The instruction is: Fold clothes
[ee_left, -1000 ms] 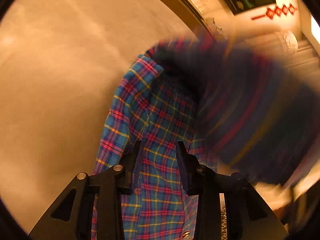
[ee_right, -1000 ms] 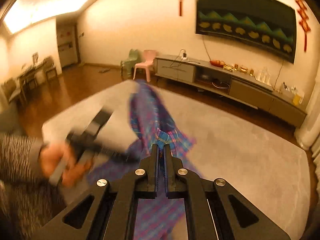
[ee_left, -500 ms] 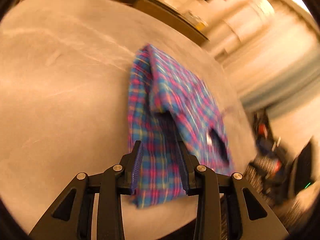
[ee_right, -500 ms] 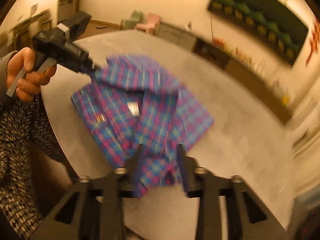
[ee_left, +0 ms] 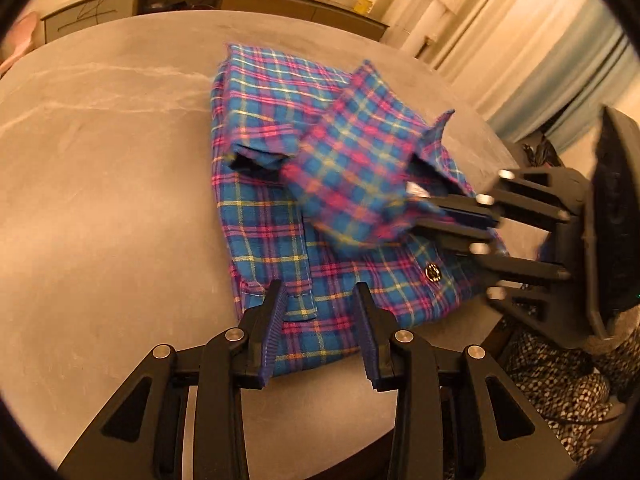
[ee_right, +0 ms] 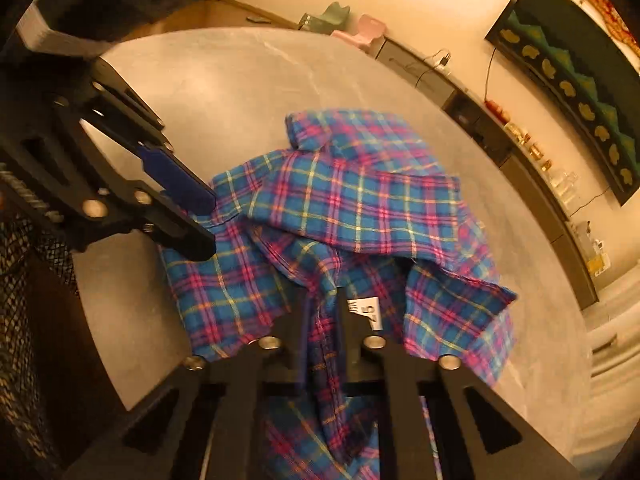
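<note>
Since a moment ago the plaid shirt (ee_left: 280, 216) has dropped from mid-air onto the desk (ee_left: 100, 200), half folded.
The right gripper (ee_right: 322, 312) is closing its jaws on a bunched collar fold beside the label; the left gripper (ee_left: 320, 312) hovers with jaws spread over the near hem, pinching nothing. Risk: pulling that thick bunch could drag the loose upper flap and undo the fold.
</note>
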{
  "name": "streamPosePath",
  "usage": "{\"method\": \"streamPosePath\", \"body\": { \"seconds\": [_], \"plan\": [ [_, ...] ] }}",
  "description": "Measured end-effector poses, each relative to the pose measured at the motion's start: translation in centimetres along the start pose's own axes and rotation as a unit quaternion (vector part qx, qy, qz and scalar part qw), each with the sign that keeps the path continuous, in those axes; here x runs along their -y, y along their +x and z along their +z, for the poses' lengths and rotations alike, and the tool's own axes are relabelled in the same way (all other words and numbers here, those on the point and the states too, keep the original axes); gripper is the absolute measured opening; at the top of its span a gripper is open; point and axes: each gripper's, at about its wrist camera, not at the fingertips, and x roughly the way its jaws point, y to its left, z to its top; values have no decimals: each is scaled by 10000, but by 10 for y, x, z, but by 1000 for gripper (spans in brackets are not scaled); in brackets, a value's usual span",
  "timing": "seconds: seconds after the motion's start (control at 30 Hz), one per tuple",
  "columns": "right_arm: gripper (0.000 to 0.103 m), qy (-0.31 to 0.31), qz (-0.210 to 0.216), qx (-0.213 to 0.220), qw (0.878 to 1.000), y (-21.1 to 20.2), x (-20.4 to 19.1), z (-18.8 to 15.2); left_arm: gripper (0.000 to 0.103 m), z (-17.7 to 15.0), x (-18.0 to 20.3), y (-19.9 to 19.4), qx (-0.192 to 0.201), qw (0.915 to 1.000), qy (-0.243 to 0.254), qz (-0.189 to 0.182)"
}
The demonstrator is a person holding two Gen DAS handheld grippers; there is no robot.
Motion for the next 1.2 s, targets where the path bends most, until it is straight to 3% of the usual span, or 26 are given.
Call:
{"method": "streamPosePath", "body": {
  "seconds": [0.07, 0.2, 0.33, 0.43, 0.5, 0.57, 0.7, 0.77, 0.8, 0.9, 0.93, 1.0, 1.07, 1.13, 1.2],
  "plan": [
    [7, 198, 119, 159, 9996, -18, 7, -3, 36, 3, 1, 5, 19, 10000, -26, 15],
    [7, 399, 812, 251, 9956, -51, 4, -15, 36, 4, 2, 9, 66, 9999, -94, 11],
    [7, 316, 1284, -64, 9912, -39, -11, -37, 35, -9, 6, -3, 84, 9999, -121, 32],
    [7, 279, 1406, -103, 9896, -28, -22, -36, 34, -15, 3, -9, 129, 9997, -192, 42],
    [7, 193, 1391, -139, 9900, -26, -24, -29, 34, -12, 0, -10, 174, 9994, -287, 43],
    [7, -69, 1111, -187, 9936, -40, -40, -34, 34, 2, -1, -4, 138, 9995, -198, 182],
    [7, -21, 287, -435, 9986, -18, -34, -3, 27, 68, -2, 14, 233, 9968, -66, 766],
    [10, 317, 63, -395, 9987, -3, -21, 14, 27, 90, -8, 3, 604, 9926, -163, 1044],
    [14, 565, 73, -337, 9978, 3, -12, 22, 27, 86, -14, -11, 778, 9913, -283, 1023],
    [28, 1398, 1185, 266, 9827, -28, 25, 26, 36, 64, -32, -51, 1223, 9862, -717, 857],
    [31, 1634, 1310, 508, 9765, -45, 42, 20, 39, 51, -38, -60, 1301, 9848, -891, 722],
    [32, 1963, 1104, 755, 9714, -69, 76, 5, 39, 33, -40, -54, 1123, 9874, -1106, 166],
    [32, 2049, 814, 545, 9739, -63, 100, -8, 40, 17, -42, -47, 921, 9867, -1290, -364],
    [32, 2032, 751, 221, 9760, -42, 104, -22, 40, 18, -28, -23, 480, 9912, -1121, -509],
    [26, 1952, 748, -74, 9779, -18, 101, -25, 40, 21, -17, -7, 294, 9945, -972, -270]
  ]
}}
